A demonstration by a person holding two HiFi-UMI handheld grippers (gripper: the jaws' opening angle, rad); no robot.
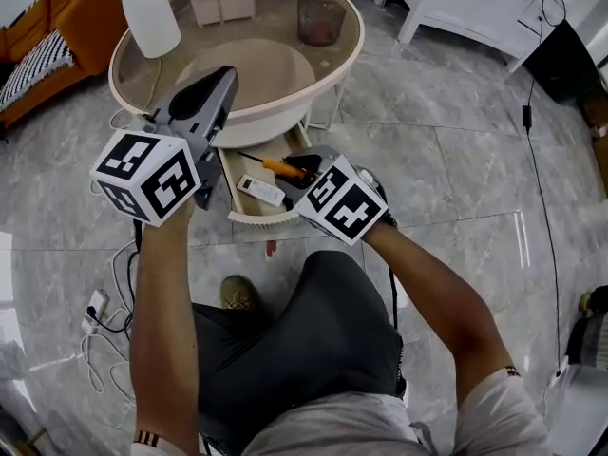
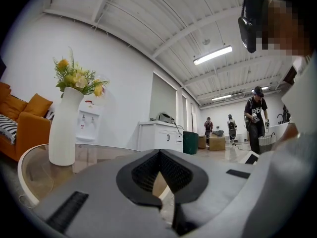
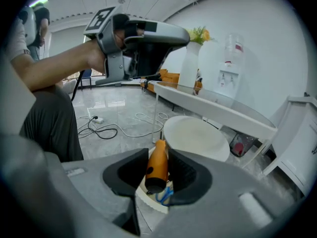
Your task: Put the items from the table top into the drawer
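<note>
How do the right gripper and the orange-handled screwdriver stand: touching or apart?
Touching. The right gripper view shows the right gripper with both jaws pressed against the handle of the orange-handled screwdriver.

Bright, even ceiling strip light (image 2: 213, 55), glare on glossy floor (image 1: 475, 188), fisheye-bent, dark-vignetted edges

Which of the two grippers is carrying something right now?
The right gripper: its jaws clamp an orange-handled screwdriver over the open drawer. The left gripper has its jaws together, nothing between them.
</note>
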